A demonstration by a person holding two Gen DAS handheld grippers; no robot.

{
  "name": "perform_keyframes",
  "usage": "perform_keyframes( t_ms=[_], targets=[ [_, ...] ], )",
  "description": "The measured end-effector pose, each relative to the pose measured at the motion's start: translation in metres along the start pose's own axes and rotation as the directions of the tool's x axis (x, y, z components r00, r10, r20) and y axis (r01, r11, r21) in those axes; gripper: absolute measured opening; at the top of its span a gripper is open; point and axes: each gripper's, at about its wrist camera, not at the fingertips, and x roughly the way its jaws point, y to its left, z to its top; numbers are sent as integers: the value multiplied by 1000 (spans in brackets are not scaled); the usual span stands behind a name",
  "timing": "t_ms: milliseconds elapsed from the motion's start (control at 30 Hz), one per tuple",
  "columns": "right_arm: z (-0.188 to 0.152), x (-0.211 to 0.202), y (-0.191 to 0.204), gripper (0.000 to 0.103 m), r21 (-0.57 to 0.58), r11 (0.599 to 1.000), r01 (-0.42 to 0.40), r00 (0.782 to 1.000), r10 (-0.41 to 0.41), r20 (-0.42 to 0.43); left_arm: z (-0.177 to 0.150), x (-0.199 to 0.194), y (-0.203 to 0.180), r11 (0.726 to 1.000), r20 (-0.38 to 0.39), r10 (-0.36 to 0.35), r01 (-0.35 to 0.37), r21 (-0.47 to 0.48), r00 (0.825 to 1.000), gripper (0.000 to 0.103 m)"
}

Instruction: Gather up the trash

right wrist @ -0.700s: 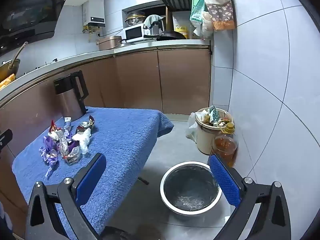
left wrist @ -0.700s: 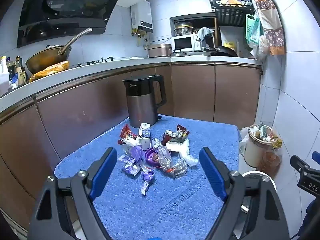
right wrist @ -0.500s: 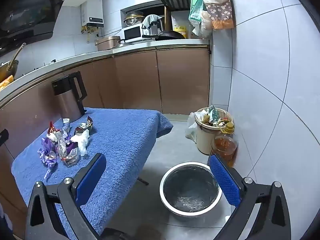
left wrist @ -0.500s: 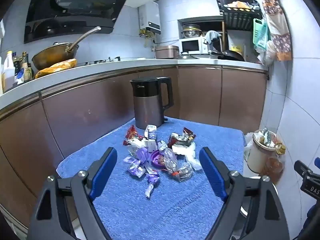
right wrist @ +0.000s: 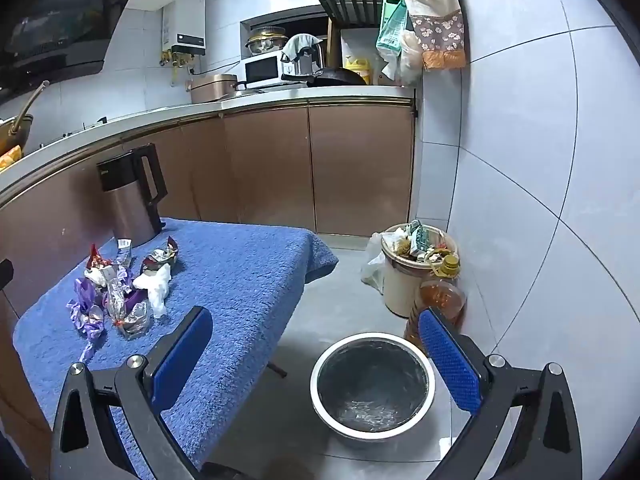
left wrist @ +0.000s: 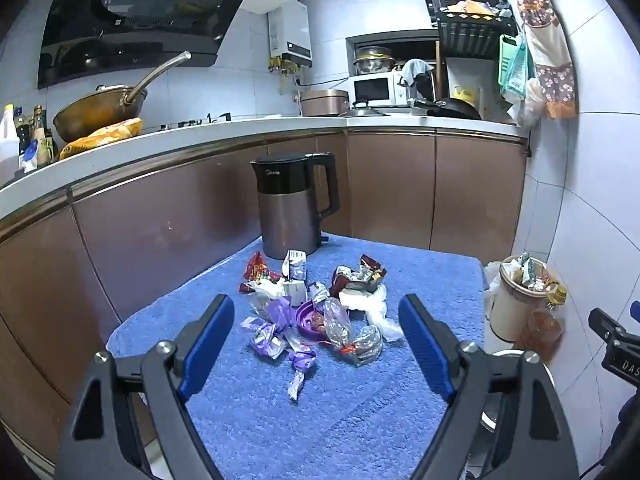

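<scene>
A heap of crumpled wrappers (left wrist: pixel 316 312), purple, silver, red and white, lies on a blue towel-covered table (left wrist: pixel 320 420); it also shows in the right wrist view (right wrist: pixel 120 296). My left gripper (left wrist: pixel 316 344) is open and empty, above the towel just short of the heap. My right gripper (right wrist: pixel 316 356) is open and empty, off the table's right edge above a lined, empty round bin (right wrist: pixel 372 386) on the floor.
A dark electric kettle (left wrist: pixel 294 206) stands on the towel behind the wrappers. A full beige waste bucket (right wrist: pixel 414 270) and an amber oil bottle (right wrist: pixel 438 300) stand by the tiled wall. Brown kitchen cabinets (right wrist: pixel 312 168) run behind the table.
The left gripper has tilted upward slightly, so the wrappers and kettle sit lower in its view. The right gripper has hardly moved. Both stay open.
</scene>
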Motion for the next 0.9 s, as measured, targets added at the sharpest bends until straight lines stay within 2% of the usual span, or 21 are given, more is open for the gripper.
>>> perform_keyframes(
  t_ms=[433,900],
  targets=[
    [4,12,2,103,-20,999,45,999,-46,-20,0,16,7,998,-59,-67,66,-12,996,84],
    [8,18,1,103,-23,998,65,998,-65,1,1,19,12,999,-16,-36,35,-24,999,84]
  ],
)
